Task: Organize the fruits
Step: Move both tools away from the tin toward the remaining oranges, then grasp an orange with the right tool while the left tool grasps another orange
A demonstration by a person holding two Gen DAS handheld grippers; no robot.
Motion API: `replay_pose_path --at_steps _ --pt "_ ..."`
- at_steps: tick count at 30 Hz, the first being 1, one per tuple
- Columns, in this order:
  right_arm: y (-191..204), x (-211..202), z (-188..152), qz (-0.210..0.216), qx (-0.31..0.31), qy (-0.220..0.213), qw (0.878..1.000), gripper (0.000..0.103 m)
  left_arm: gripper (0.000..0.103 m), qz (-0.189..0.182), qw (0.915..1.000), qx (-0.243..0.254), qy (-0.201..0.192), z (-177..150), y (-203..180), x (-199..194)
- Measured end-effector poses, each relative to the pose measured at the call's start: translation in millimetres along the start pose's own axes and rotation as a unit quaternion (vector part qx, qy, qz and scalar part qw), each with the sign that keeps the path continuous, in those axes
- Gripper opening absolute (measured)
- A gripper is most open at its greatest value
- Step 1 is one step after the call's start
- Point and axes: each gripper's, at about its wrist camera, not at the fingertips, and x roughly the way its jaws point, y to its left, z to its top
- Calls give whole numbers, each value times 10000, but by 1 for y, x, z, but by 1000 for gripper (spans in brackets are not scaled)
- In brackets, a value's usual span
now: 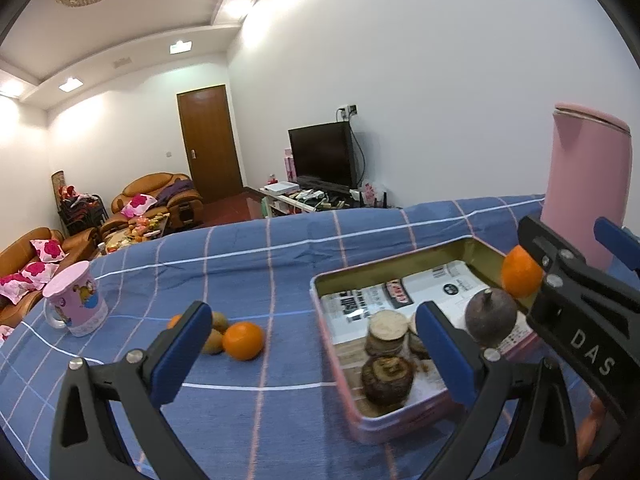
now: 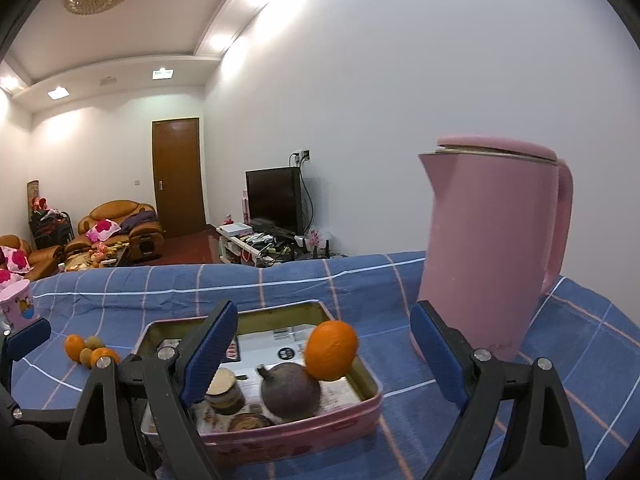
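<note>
Left wrist view: the left gripper (image 1: 316, 344) hovers over the blue checked cloth (image 1: 256, 248) with its jaws spread wide and nothing between them. Past its left finger a small heap of fruit lies on the cloth: an orange (image 1: 243, 341) nearest, two kiwis (image 1: 216, 332) touching it, and a second orange (image 1: 174, 321) mostly hidden by the finger. To the right sits a pink tin (image 1: 340, 368), its far wall brassy inside. In it lie brown round cakes (image 1: 387, 372) at the near end and a dark round fruit (image 1: 491, 318) with a stem further right. At the right edge the right gripper (image 1: 568, 276) reaches in, and a third orange (image 1: 520, 277) shows just beside its black frame, over the tin's far right part. A pink mug (image 1: 76, 304) stands far left; a pink kettle (image 1: 588, 184) stands far right.

Right wrist view: the right gripper (image 2: 324, 350) has its jaws wide apart. The third orange (image 2: 331, 350) sits between them, above the tin's (image 2: 304, 428) right side and just over the dark fruit (image 2: 290, 392); neither pad touches it, and whether it rests on anything I cannot tell. The cakes (image 2: 224, 390) lie left of the dark fruit. The heap of oranges (image 2: 76, 347) and kiwis (image 2: 94, 342) lies far left on the cloth (image 2: 360, 280). The kettle (image 2: 492, 248) stands right, beyond the right finger. The mug (image 2: 18, 306) shows at the left edge.
</note>
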Motion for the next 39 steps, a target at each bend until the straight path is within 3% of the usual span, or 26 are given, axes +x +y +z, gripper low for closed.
replay_pose_path --at_steps 23,27,31,34,36,39 --pt "109 12 -5 856 -297 188 9957 89 103 620 9960 -485 426 -10 111 33" --pt "121 15 -7 980 -442 213 9940 89 103 900 9936 -459 513 -11 133 40" --pt "135 19 -8 1129 -653 326 9909 89 103 1578 9837 -381 774 -13 164 56" --pt "147 29 -11 1383 -795 617 9853 80 103 1790 9769 -555 1024 -17 186 67" --pt "158 38 -13 1530 -901 895 9800 66 103 1869 9720 -701 1238 -21 200 75" --pt "176 52 -18 1813 -1047 1294 9692 64 103 1819 9690 -882 1419 -25 210 80"
